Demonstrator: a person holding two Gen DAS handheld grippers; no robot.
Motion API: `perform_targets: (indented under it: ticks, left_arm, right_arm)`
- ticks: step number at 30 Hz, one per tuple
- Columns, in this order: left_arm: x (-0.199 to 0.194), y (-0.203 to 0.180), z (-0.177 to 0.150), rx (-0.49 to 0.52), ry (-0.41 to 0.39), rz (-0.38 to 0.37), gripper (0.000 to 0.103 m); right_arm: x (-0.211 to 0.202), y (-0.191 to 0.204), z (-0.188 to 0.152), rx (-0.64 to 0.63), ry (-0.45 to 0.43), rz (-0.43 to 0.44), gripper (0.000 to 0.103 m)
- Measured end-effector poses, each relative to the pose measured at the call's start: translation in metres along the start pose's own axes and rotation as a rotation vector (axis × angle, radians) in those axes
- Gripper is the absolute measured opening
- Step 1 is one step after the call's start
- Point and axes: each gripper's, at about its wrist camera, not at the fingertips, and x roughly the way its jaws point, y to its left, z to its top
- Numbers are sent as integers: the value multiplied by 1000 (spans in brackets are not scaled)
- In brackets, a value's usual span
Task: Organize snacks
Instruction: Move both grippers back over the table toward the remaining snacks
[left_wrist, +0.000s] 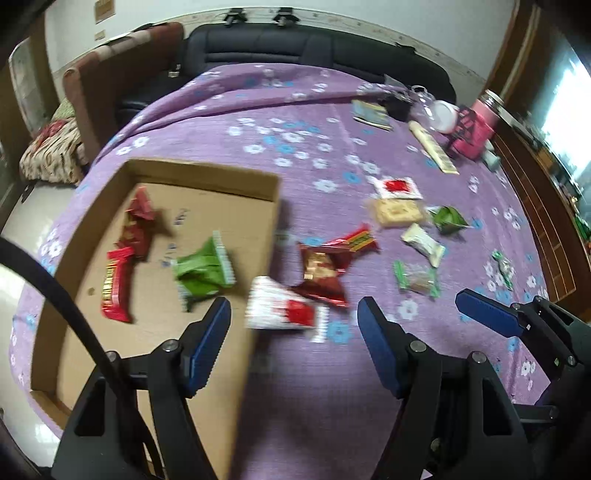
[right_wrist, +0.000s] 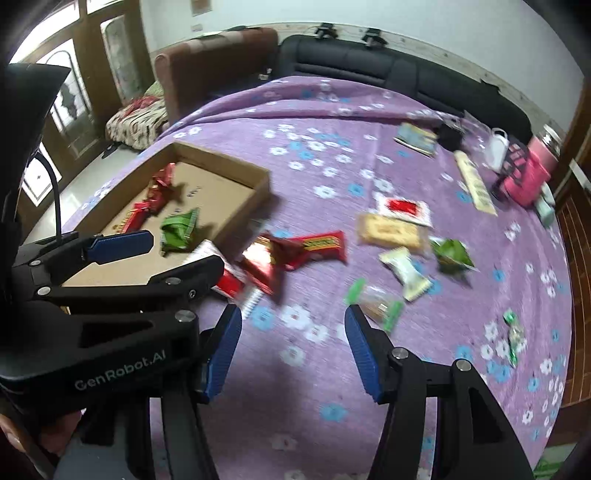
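Both views motion-blurred. Left gripper (left_wrist: 293, 325) and right gripper (right_wrist: 293, 328): jaws wide, empty. White-red packet (left_wrist: 282, 304) overlaps cardboard tray (left_wrist: 207, 173) rim; print unreadable.

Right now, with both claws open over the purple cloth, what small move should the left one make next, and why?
Probably ease the left claw forward and shut it on the white-and-red packet. That packet lies on the cloth just ahead between its open fingers, right beside the cardboard box, which already holds several snacks.
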Motion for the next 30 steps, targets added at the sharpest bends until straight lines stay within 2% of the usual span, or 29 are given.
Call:
perform_targets:
  ticks: [9, 16, 22, 30]
  left_arm:
    - [18, -49, 5, 63, 32, -40, 72]
    - [43, -65, 14, 92, 52, -20, 72]
    - [55, -62, 18, 148, 71, -14, 72]
    - [50, -52, 22, 212, 69, -20, 72]
  right_arm:
    - [-6, -51, -20, 96, 10, -31, 59]
    - [4, -88, -24, 151, 16, -41, 59]
    - [24, -97, -20, 94, 0, 43, 59]
    - [47, -92, -10, -23, 0, 224, 59]
